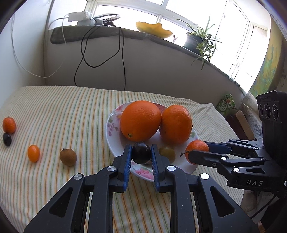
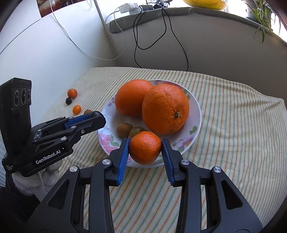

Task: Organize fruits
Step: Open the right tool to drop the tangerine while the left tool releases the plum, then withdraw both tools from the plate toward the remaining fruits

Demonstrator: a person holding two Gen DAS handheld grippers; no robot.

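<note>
nearest in the left wrist view, the left gripper (image 1: 141, 155) had its jaws pinching a dark plum (image 1: 141, 152) between the blue pads, over the near rim of the flowered plate (image 1: 112, 129). to the right of it, the right gripper (image 2: 145, 147) had its jaws closed on a small mandarin (image 2: 145, 147), also over the near edge of the plate; in the right wrist view both pads touched the sides of that fruit. a gloved hand (image 2: 48, 172) showed under the left gripper's body in the right wrist view. just beyond the mandarin, two small brownish-green fruits (image 2: 123, 129) lay side by side in the plate, touching or nearly so. farther in, two large oranges (image 2: 165, 109) filled the middle and far part of the plate, pressed against each other. the plate sat on a table covered with a striped cloth (image 1: 71, 111). on the cloth to the left of the plate lay a small brown fruit (image 1: 68, 157), then farther left a small oval kumquat (image 1: 33, 153), each apart from the other. near the far left edge a second dark plum (image 1: 7, 139) lay touching a small orange citrus (image 1: 9, 125). beyond the table, black and white cables (image 1: 86, 59) hung down the wall from a window ledge (image 1: 129, 35). on that ledge stood a white power strip (image 1: 79, 16), a yellow bowl-shaped thing (image 1: 154, 29) and a potted plant (image 1: 199, 39) at the right.
</note>
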